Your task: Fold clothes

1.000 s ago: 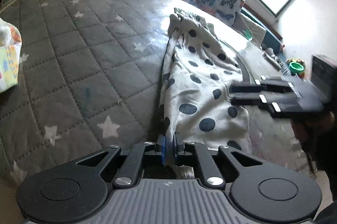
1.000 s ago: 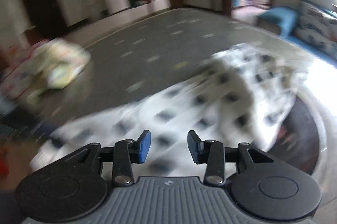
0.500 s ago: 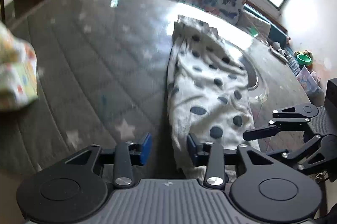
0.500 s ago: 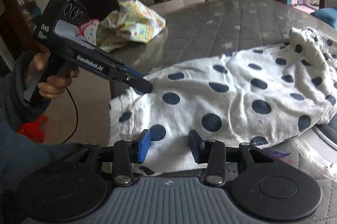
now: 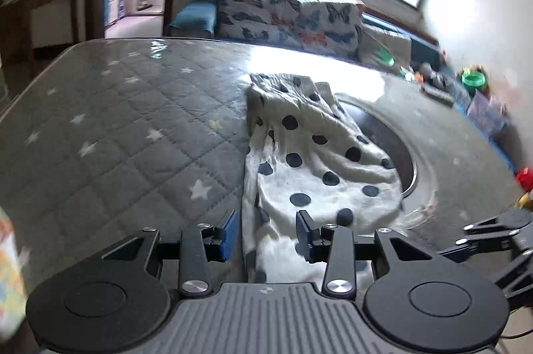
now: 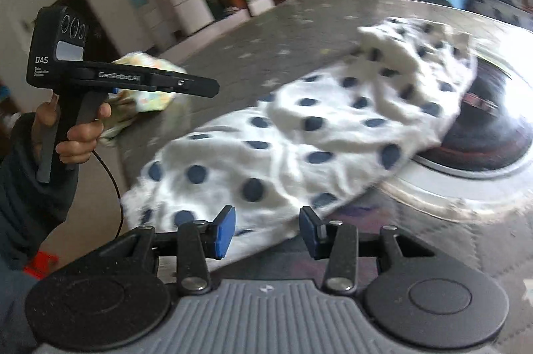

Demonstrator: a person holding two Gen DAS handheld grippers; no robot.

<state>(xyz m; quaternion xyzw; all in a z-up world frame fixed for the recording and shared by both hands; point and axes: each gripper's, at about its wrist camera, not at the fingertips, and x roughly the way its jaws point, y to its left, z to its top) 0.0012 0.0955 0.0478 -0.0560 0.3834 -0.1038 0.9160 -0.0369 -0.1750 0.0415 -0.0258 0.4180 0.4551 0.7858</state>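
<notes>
Both tongs stand released, gripping nothing. The left tongs (image 5: 265, 234) hover over the near end of the polka-dot garment (image 5: 309, 160), and the right tongs (image 6: 266, 230) face its long side from the worktop's (image 5: 133, 120) near edge.

The garment lies lengthwise from the near edge toward the far edge, right of the middle, its right side draped over a round dark disc with a pale rim (image 6: 483, 140) set in the worktop.

The step in hand looks like a regrasp for the next fold. To do it well, each pair should bite the near hem at its own corner, taking both layers, then carry them toward the far end together — level, so the crease runs straight.

The cloth is thin, soft and rumpled, white with dark navy dots, and will sag between the grips. The worktop's cover is quilted grey with white stars, glossy under what may be glass — blur makes that uncertain. A crumpled, brightly printed cloth (image 6: 146, 84) sits well apart at the left edge.
</notes>
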